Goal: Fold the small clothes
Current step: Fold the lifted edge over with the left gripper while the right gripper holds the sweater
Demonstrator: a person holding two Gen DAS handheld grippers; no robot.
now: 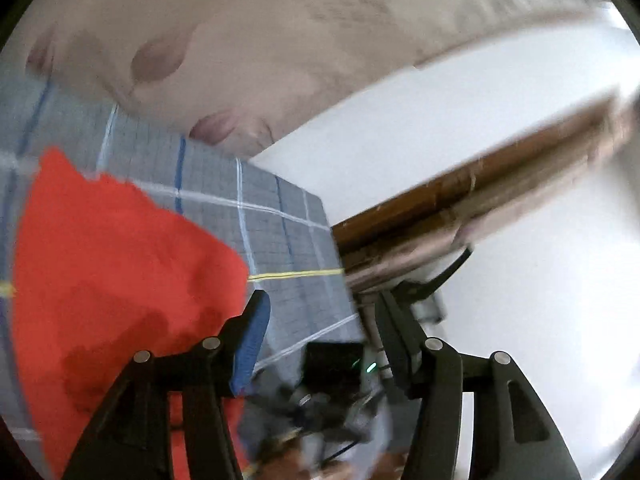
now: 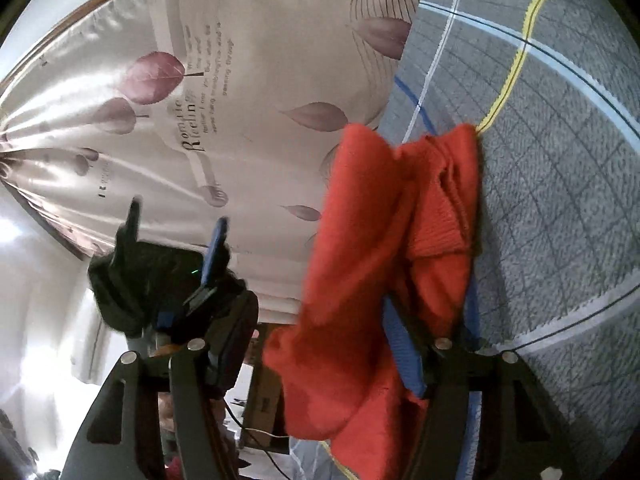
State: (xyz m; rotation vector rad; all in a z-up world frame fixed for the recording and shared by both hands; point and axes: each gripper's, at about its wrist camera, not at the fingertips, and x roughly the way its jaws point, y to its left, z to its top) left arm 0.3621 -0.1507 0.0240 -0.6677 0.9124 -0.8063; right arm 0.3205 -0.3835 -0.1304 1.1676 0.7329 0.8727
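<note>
Writing shows on the pale satin curtain printed with mauve leaves (image 2: 224, 92): a large word that reads roughly "Romantic Feeling", turned sideways, with smaller lines beside it too blurred to read. No label shows on the orange-red knitted garment (image 2: 384, 272).

In the right wrist view the garment lies bunched on the grey checked bedcover with white, blue and yellow stripes (image 2: 560, 200), its far tip at the yellow stripe and its left edge against the curtain. The right gripper (image 2: 332, 344) has its jaws apart; the right blue-padded finger (image 2: 404, 356) is buried in the knit, which drapes across the gap, and the left finger is hidden behind the left gripper (image 2: 176, 240), so whether the pads press the cloth cannot be told. The left gripper stands left of the garment with jaws apart and nothing between them.

In the left wrist view the left gripper (image 1: 320, 320) is open and empty, its blue pad (image 1: 252, 344) just at the garment's (image 1: 120, 264) right edge. The bedcover's (image 1: 288, 216) corner ends to the right, beside a brown wooden rail (image 1: 460, 208) and white wall (image 1: 520, 280); bare bedcover lies far and right of the cloth
</note>
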